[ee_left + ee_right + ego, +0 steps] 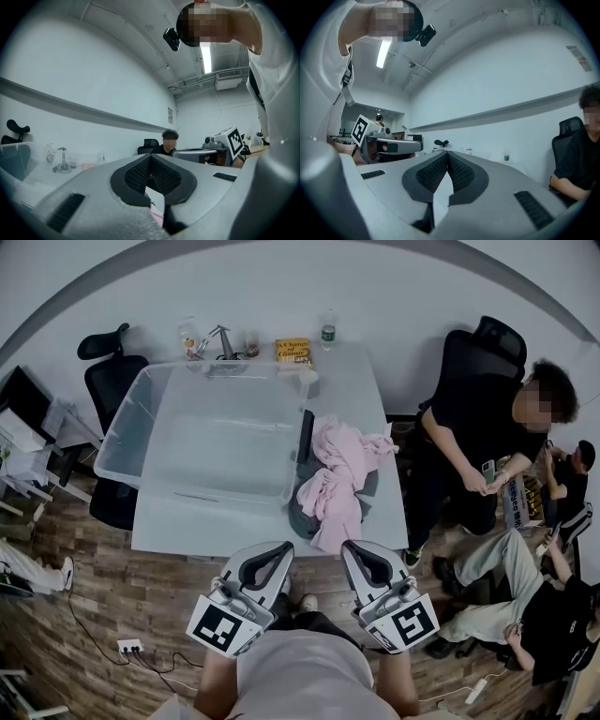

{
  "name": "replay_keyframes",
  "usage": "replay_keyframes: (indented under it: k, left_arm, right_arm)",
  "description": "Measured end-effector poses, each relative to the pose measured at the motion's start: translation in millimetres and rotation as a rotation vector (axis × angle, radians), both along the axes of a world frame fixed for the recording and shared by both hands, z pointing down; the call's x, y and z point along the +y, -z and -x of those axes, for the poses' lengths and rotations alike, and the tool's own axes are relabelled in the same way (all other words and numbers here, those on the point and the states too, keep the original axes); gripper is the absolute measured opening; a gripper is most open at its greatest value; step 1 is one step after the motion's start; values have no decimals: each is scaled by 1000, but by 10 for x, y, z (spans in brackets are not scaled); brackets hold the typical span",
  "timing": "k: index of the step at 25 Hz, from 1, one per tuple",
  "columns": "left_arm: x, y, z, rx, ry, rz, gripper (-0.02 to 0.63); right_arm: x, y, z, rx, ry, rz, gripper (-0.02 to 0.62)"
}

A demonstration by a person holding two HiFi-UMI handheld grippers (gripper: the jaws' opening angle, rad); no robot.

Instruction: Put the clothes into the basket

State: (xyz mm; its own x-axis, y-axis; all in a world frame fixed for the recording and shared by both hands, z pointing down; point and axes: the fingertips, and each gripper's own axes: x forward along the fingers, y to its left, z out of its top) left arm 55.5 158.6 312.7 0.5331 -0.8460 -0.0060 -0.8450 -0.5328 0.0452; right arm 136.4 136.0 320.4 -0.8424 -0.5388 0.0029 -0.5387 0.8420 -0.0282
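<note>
A heap of pink clothes (342, 470) lies on the right half of the white table (366, 381), on top of a dark grey garment (302, 514). To their left stands a big clear plastic basket (127, 432) with nothing visible in it. My left gripper (279, 549) and right gripper (354, 549) are side by side just off the table's near edge, both pointing at the clothes. Neither touches them. Both are shut with nothing between the pads, as the left gripper view (150, 157) and the right gripper view (447, 153) show. A sliver of pink cloth (157, 216) shows below the left jaws.
A person (487, 437) stands at the table's right side, and others sit on the floor behind. Black office chairs (112, 381) stand left and at the far right. Bottles (327, 332), a yellow box (294, 351) and a small stand line the far edge.
</note>
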Motion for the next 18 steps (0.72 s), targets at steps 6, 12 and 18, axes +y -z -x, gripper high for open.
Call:
replay_keyframes:
  k: [6, 12, 18]
  left_arm:
    - [-237, -50, 19, 11, -12, 41, 5]
    - [-561, -74, 128, 6, -30, 22, 5]
    - [-874, -134, 211, 13, -59, 52, 5]
  right_arm:
    - [-257, -63, 53, 15, -6, 7, 6]
    - [-561, -115, 138, 27, -23, 12, 5]
    - [-880, -144, 218, 37, -53, 19, 6]
